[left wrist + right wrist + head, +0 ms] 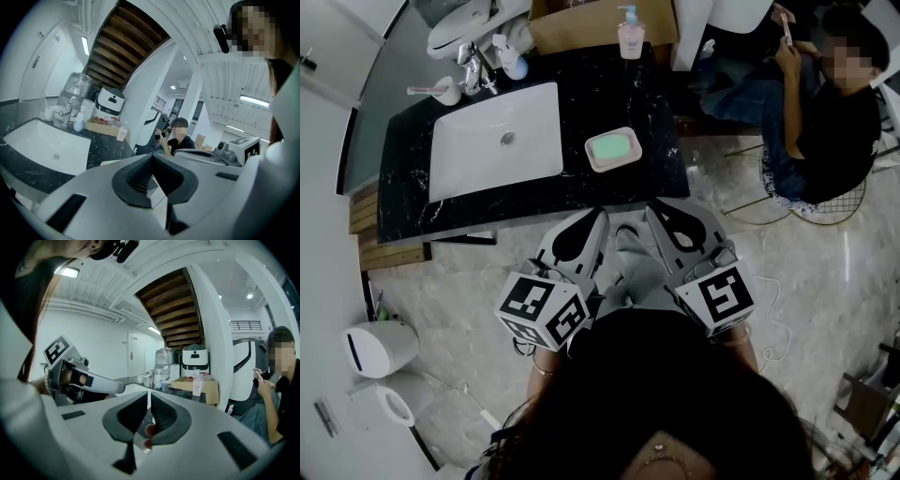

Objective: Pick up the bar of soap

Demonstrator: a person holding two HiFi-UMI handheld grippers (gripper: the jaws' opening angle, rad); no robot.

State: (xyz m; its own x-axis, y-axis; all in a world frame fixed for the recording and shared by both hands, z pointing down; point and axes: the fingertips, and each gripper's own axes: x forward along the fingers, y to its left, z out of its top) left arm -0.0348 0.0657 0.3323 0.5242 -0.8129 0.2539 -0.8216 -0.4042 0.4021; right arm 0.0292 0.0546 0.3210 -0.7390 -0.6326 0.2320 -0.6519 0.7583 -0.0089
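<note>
The bar of soap (612, 147) is pale green and lies in a pinkish-white dish (594, 161) on the black marble counter (534, 192), to the right of the sink. Both grippers hover over the floor just short of the counter's front edge, pointing at it. My left gripper (599, 218) (151, 158) has its jaws together with nothing between them. My right gripper (653, 207) (149, 397) is also shut and empty, a little to the right of the dish. In the right gripper view, the left gripper (118, 388) shows at the left.
A white sink (495, 139) fills the counter's left half, with a faucet (472, 67) and a cup (446, 91) behind it. A pump bottle (630, 36) and a cardboard box (581, 26) stand at the back. A person (825, 112) sits to the right. A white bin (380, 347) stands on the floor.
</note>
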